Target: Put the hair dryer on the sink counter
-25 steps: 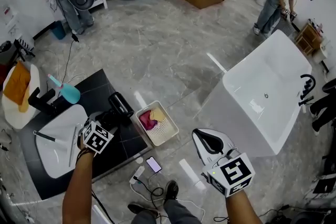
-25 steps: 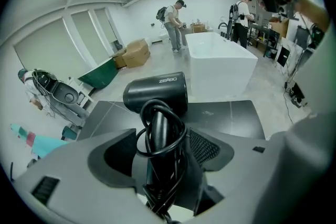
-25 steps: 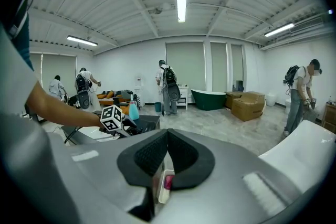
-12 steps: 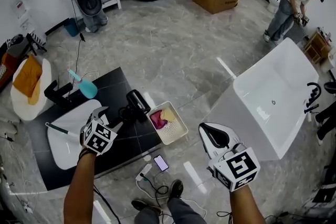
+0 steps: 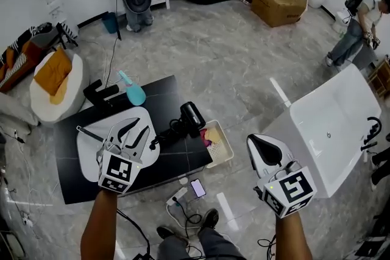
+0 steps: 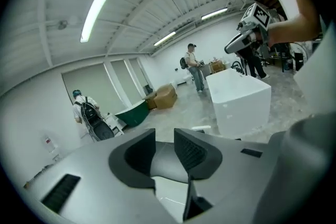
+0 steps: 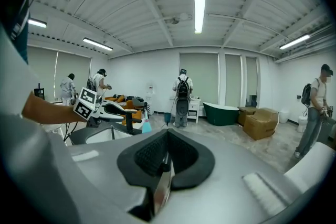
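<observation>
The black hair dryer [image 5: 189, 116] lies on the black sink counter [image 5: 159, 93] near its right edge, and its cord trails left toward the basin. My left gripper [image 5: 135, 129] hovers over the white basin [image 5: 90, 154], a short way left of the dryer. Its jaws are closing, a gap still shows between them, and nothing is in it [image 6: 164, 136]. My right gripper [image 5: 261, 149] is off the counter to the right, above the floor. It is shut and empty [image 7: 167, 140].
A black faucet [image 5: 100, 93] and a teal bottle [image 5: 132, 92] stand at the counter's back. A white basket [image 5: 224, 144] with cloths sits beside the counter. A phone [image 5: 197, 187] and power strip [image 5: 177, 196] lie on the floor, a white bathtub [image 5: 334, 125] stands right, and people work far off.
The head view has swung, so the counter sits more to the centre. My left gripper stands further over the basin. The hair dryer still lies on the counter. My right gripper stays shut.
</observation>
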The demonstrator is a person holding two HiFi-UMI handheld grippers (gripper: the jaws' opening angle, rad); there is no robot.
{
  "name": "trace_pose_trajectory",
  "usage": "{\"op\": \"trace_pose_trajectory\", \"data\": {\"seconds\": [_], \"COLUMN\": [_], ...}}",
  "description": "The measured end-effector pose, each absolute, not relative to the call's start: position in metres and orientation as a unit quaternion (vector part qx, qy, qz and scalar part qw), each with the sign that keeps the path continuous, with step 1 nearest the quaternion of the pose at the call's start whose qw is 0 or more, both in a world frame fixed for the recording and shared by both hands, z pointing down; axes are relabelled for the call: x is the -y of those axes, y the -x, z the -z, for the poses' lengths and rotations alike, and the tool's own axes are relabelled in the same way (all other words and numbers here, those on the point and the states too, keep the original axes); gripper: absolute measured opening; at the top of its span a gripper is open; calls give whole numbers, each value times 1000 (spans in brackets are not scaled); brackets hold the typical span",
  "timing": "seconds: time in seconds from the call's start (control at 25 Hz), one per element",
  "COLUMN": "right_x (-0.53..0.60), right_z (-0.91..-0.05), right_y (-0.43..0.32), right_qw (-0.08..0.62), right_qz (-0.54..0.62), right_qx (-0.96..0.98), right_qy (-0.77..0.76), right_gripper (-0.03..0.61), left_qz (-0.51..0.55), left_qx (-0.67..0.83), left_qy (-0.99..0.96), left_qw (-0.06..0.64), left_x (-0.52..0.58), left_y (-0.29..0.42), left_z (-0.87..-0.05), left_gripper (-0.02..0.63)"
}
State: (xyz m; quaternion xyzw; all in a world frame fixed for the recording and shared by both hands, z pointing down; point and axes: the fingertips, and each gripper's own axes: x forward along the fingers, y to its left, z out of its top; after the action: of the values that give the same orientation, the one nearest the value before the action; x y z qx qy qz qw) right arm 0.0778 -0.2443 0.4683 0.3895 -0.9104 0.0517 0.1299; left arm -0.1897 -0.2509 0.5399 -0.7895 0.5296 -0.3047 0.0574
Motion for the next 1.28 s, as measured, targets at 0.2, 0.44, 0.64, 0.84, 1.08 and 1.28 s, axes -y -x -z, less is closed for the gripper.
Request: {"op": "trace_pose_trajectory", "data": {"seconds": [0.2,0.44,0.64,0.84,1.08,1.28], "right_x": [230,202,169,139,110,88], "right_z": [-432,-393,-358,-320,-298,-286], "right_y": [-50,-14,11,34,48,57], "right_qw": [114,99,87,66,60,57], "right_qz": [-24,0,24,41,58,71], "right_qx": [922,929,932,937,940,944], "right_qy": [-370,-358,-350,-340,-330,-318], "right_gripper": [11,11,11,11,11,11], "left_qz": [244,213,186,166,127,103], "left_qx": [-554,-568,-574,-591,-618,-627], "left_qy": [791,790,790,781,770,768], "left_qw": [88,90,105,113,93,87], "left_x": [207,152,108,68,24,-7], "left_y": [212,243,265,287,313,326], "left_z": [-477,-428,-384,-343,-305,-285], "left_gripper": [10,6,6,5,6,6]}}
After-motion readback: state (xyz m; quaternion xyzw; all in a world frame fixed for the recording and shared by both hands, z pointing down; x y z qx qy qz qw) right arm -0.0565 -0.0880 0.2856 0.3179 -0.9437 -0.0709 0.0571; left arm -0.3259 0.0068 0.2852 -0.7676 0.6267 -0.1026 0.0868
